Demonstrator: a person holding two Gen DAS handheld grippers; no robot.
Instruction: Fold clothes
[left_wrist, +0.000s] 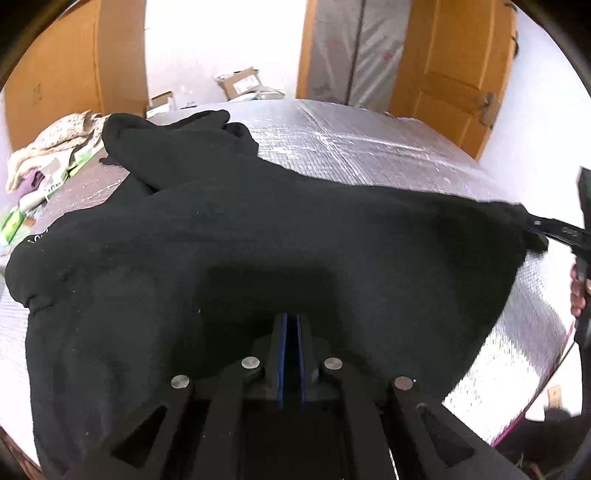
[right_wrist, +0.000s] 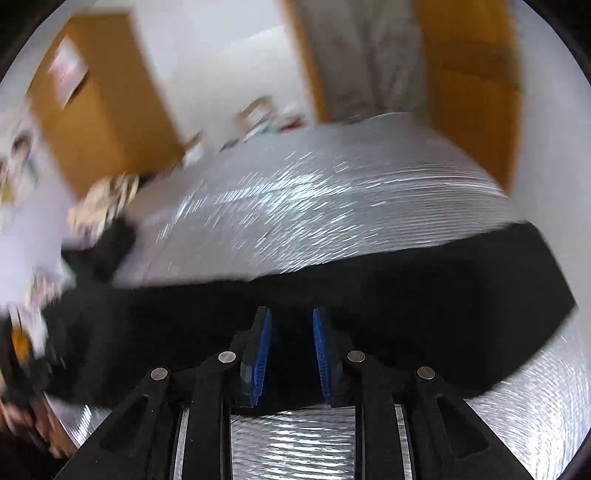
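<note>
At the far left of the left wrist view, a heap of pale cloth (left_wrist: 55, 144) and some green-and-white packets (left_wrist: 70, 171) are seen at the edge of a silvery sheet (left_wrist: 362, 147) that covers the work surface. A black garment (left_wrist: 229, 229) is spread across the near part of that sheet, with a bunched part lying toward the pale cloth. In the lower middle, the left gripper (left_wrist: 292, 321) is seen with its blue pads pressed together, and the near edge of the garment appears to be pinched between them, though the black cloth hides the tips. At the right edge of the same view, the right gripper (left_wrist: 543, 225) is met by the garment's far corner, which is drawn out toward it, and part of a hand (left_wrist: 577, 291) is seen on its handle. Behind the surface, cardboard boxes (left_wrist: 240, 83) and a wooden door (left_wrist: 454, 74) are seen. The right wrist view is blurred by motion. There, the garment (right_wrist: 424, 295) is seen as a dark band across the sheet (right_wrist: 332, 192), and the right gripper (right_wrist: 291, 339) is shown with its blue-padded fingers (right_wrist: 258, 350) apart, a fold of the black cloth lying in the gap between them; whether the pads touch the cloth cannot be told. A wooden cabinet (right_wrist: 99, 99) stands at the upper left.
</note>
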